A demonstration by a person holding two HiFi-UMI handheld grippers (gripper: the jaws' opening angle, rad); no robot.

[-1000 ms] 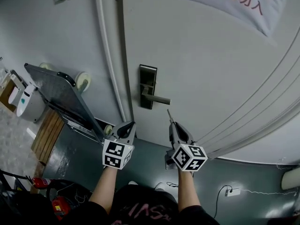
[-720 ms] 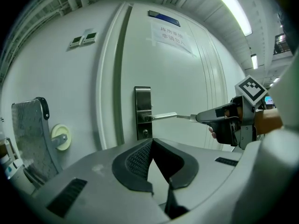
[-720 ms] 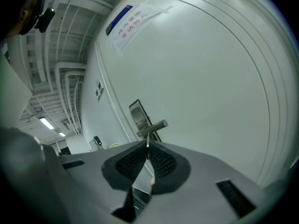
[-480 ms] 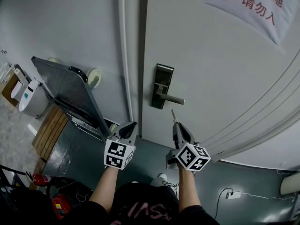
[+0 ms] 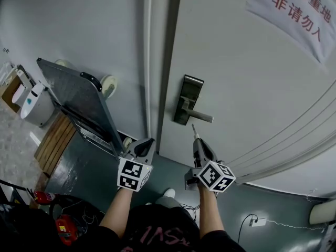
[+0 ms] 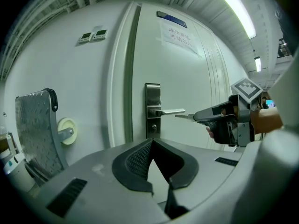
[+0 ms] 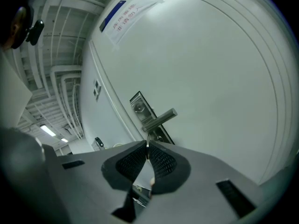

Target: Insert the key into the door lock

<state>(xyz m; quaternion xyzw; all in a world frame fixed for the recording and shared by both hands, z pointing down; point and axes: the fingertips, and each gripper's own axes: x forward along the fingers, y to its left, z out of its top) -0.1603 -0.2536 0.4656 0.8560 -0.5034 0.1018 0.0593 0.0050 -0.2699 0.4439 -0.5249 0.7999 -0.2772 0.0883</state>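
Head view: the step is the approach, and the key isn't in yet. The right gripper (image 5: pixel 198 142) is clamped on the key (image 5: pixel 194 131), with the blade sticking out past the jaw tips. The key's long axis is in line with the gripper, tip toward the door (image 5: pixel 252 62). The tip sits just under the free end of the lever handle (image 5: pixel 201 116), to the right of the door lock (image 5: pixel 188 100), which is mounted near the door's left edge. The left gripper (image 5: pixel 143 147) hangs below that edge, not involved.

Left gripper view: its jaws meet at the tips with nothing between them. It gives a side-on look at the key (image 6: pixel 187 117), which is roughly level at handle height. The tip points at the lock plate with a clear gap to it. The keyhole (image 6: pixel 152 128) is lower on the plate, under the handle.

Right gripper view: the jaws are closed on the key (image 7: pixel 147 147), seen edge-on as a thin upright strip between the pads. The handle crosses just above the tip, and the keyhole (image 7: pixel 159 138) is close beside it.

Next move, my read:
- Drop the tip below the handle and shift it toward the door's left edge until it lines up with the keyhole.
- Match the blade's roll to the slot, though the slot is too small here to read its orientation.
- Push straight along the key's axis.

The handle is the likely snag.
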